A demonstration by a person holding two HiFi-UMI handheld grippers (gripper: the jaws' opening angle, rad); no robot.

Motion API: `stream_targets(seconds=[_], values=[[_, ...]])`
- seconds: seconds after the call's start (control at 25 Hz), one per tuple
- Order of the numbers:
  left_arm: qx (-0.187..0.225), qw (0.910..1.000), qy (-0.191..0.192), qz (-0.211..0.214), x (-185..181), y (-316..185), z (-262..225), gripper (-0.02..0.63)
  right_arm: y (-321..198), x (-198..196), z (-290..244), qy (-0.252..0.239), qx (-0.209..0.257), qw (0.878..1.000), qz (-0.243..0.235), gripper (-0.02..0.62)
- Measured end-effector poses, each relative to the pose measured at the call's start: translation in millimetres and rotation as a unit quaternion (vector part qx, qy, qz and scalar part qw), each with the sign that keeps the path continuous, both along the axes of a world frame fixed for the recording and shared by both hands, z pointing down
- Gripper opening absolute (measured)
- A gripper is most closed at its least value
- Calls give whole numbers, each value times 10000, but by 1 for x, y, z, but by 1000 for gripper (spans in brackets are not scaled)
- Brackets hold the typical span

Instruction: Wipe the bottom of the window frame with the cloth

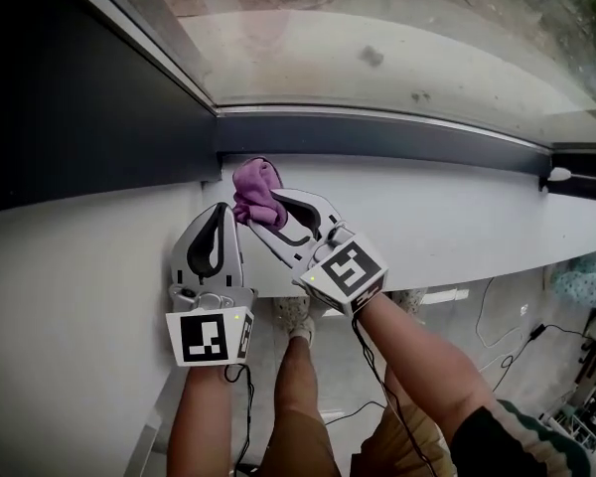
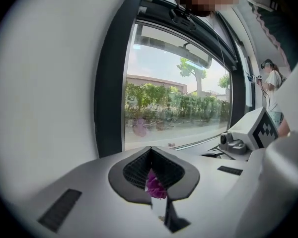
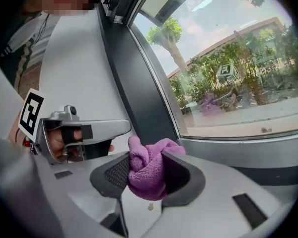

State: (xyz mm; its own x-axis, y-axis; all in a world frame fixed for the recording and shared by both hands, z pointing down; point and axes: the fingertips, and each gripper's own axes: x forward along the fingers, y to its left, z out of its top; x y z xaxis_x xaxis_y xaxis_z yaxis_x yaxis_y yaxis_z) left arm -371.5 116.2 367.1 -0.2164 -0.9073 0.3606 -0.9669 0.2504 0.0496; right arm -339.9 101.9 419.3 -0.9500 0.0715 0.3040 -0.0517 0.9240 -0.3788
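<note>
The clear window glass fills the head view from 11 to 2 o'clock, with a pale outer ledge and bare ground beyond it. Below it the broad white sill runs from 9 to 3 o'clock. A white wall takes up the 7 to 8 o'clock corner, under a dark upright frame member at 10 o'clock. The dark grey bottom rail of the window frame crosses between glass and sill, and meets the upright near the centre. The right gripper reaches in from 5 o'clock. Its jaws are clamped on a crumpled purple terry cloth, which bulges out past both black ribbed pads. The cloth sits over the sill just below the rail, close to the frame's corner; whether it touches the rail cannot be told. The left gripper lies just beside it at the cloth's 8 o'clock. Its jaws are drawn together at the tips, and in the left gripper view a small fold of the purple cloth shows between their pads. A thin black cable trails over the floor at 4 o'clock. A small white knob sits on the rail at 3 o'clock.
</note>
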Motion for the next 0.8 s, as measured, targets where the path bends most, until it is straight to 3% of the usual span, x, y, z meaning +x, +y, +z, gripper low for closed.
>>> stream_targets(seconds=[0.36,0.8], values=[[-230,9996,45,-155,-11,4,25,11,-6,-21,48,472,55,9988,-89,176],[-509,9987,74,-50,2,4,44,11,-15,-3,79,863,104,9961,161,173]])
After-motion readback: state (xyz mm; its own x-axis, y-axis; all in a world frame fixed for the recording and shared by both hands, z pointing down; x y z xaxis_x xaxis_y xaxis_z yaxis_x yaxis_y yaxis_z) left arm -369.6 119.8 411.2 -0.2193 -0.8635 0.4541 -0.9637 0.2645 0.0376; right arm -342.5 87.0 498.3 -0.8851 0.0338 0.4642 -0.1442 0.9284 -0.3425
